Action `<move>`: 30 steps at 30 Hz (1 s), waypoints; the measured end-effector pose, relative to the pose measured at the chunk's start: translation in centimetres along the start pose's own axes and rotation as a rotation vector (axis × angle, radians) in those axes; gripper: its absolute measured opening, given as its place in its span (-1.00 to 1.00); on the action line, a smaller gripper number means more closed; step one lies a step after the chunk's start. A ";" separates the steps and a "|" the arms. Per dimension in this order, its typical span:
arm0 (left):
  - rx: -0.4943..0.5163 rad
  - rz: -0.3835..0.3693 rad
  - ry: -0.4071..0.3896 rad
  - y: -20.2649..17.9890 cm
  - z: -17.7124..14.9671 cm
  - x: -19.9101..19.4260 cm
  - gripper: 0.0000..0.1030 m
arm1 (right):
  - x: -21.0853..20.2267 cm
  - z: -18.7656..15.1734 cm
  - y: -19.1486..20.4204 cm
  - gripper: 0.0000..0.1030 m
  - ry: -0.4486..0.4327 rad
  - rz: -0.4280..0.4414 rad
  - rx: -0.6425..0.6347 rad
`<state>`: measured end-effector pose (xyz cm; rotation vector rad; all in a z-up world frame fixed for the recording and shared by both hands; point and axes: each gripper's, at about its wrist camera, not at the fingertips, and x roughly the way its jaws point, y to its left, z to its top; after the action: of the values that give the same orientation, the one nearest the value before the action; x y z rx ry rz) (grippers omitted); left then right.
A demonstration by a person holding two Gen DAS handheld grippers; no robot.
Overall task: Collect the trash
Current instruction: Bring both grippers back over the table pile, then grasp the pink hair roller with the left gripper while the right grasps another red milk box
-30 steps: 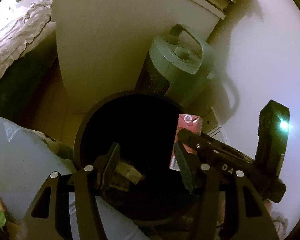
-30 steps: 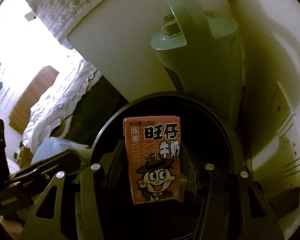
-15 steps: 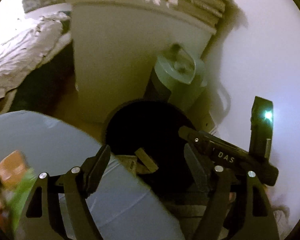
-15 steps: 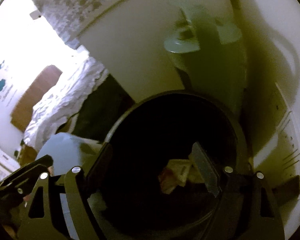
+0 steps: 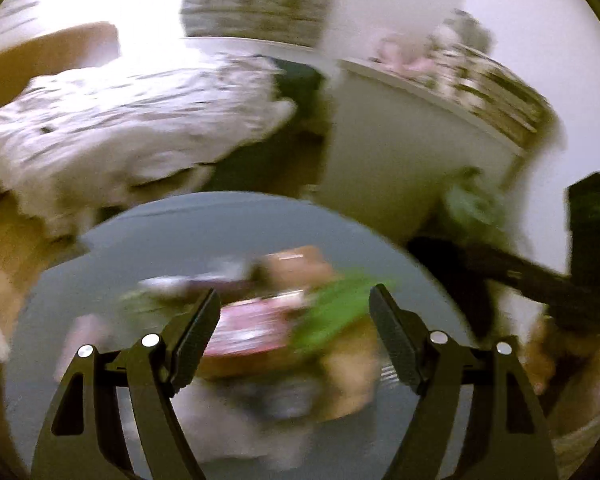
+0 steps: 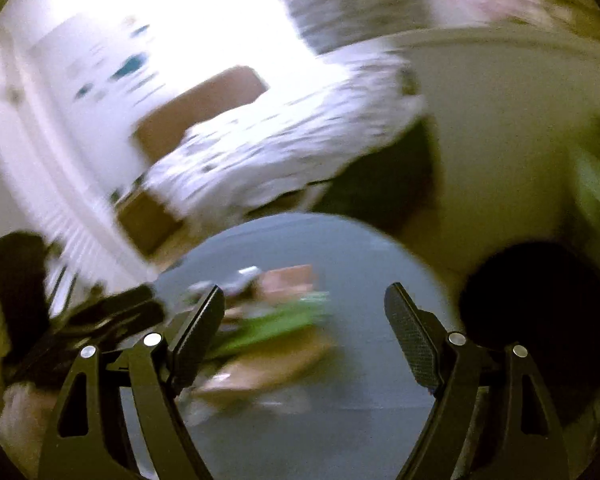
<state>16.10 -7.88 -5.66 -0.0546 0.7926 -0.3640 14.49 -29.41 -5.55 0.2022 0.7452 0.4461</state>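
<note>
Both views are motion-blurred. A round grey table (image 5: 228, 224) carries a heap of trash: a green wrapper (image 5: 340, 312), a pink packet (image 5: 248, 328) and brown cartons (image 5: 296, 264). My left gripper (image 5: 294, 334) is open and empty just above the heap. My right gripper (image 6: 304, 332) is open and empty over the same table (image 6: 360, 264), with the green wrapper (image 6: 276, 326) between its fingers. The black trash bin (image 6: 540, 312) stands at the right of the table. The right gripper's body shows in the left wrist view (image 5: 540, 280).
A bed with a white patterned cover (image 5: 132, 132) lies behind the table. A white cabinet (image 5: 400, 168) with stacked items on top stands at the right, against a white wall. Wooden floor (image 5: 4, 248) shows at the left.
The right gripper let the milk carton go into the bin and opened. Both grippers then swung left and up from the bin to the grey table with the trash heap.
</note>
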 end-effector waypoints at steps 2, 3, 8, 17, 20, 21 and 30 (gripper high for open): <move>-0.038 0.066 0.001 3.6 -0.6 -0.7 0.49 | 1.7 0.6 3.0 0.58 0.054 0.036 -0.103; -0.051 0.094 0.002 5.1 -0.9 -1.0 0.49 | 2.5 0.8 4.0 0.58 0.078 0.046 -0.138; -0.084 0.218 0.035 11.6 -2.0 -0.9 0.46 | 7.9 1.1 8.3 0.58 0.236 0.091 -0.298; 0.000 0.232 0.118 15.8 -3.5 1.1 0.46 | 14.6 -0.6 10.5 0.58 0.447 0.069 -0.477; 0.012 0.224 0.152 15.8 -3.9 2.0 0.30 | 15.5 -1.0 10.6 0.57 0.463 0.059 -0.495; 0.021 0.223 0.166 15.8 -4.0 2.5 0.22 | 15.6 -1.1 10.6 0.39 0.470 0.058 -0.491; 0.067 0.221 0.194 15.2 -5.1 4.0 -0.44 | 14.0 -1.7 10.7 0.23 0.403 0.063 -0.435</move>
<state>19.63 5.47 -14.76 0.1324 0.9673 -0.1873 18.93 -13.42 -11.69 -0.2815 1.0154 0.7088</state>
